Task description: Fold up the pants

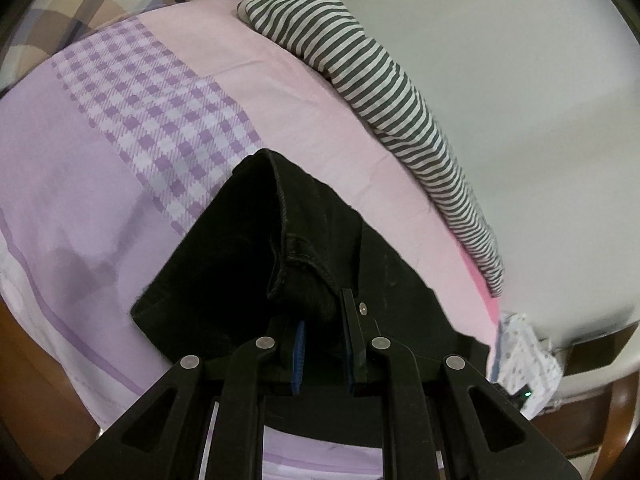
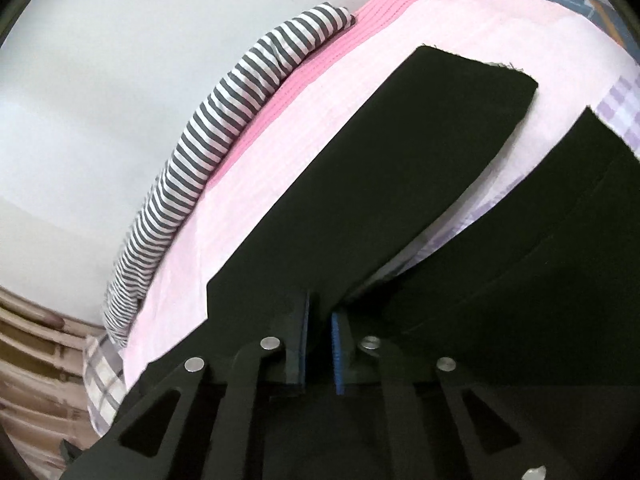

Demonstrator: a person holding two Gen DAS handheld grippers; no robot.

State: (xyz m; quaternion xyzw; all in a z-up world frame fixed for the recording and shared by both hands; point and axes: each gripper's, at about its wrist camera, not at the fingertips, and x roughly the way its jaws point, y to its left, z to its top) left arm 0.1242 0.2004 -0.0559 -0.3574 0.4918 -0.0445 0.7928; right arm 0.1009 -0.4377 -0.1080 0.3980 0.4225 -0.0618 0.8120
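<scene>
I have the black pants [image 1: 304, 248] pinched in both tongs: my left tongs [image 1: 324, 312] are closed on a bunched, stitched hem or waistband edge, my right tongs [image 2: 320, 316] clamp a flat part of the cloth near where the two legs [image 2: 400, 152] split and run out over the pink bed sheet [image 2: 248, 216]. I judge this the lengthwise fold, one leg onto the other. Next I should lift both grips together and carry them across, clear of the striped cloth [image 1: 360, 64] at the bed's edge.
</scene>
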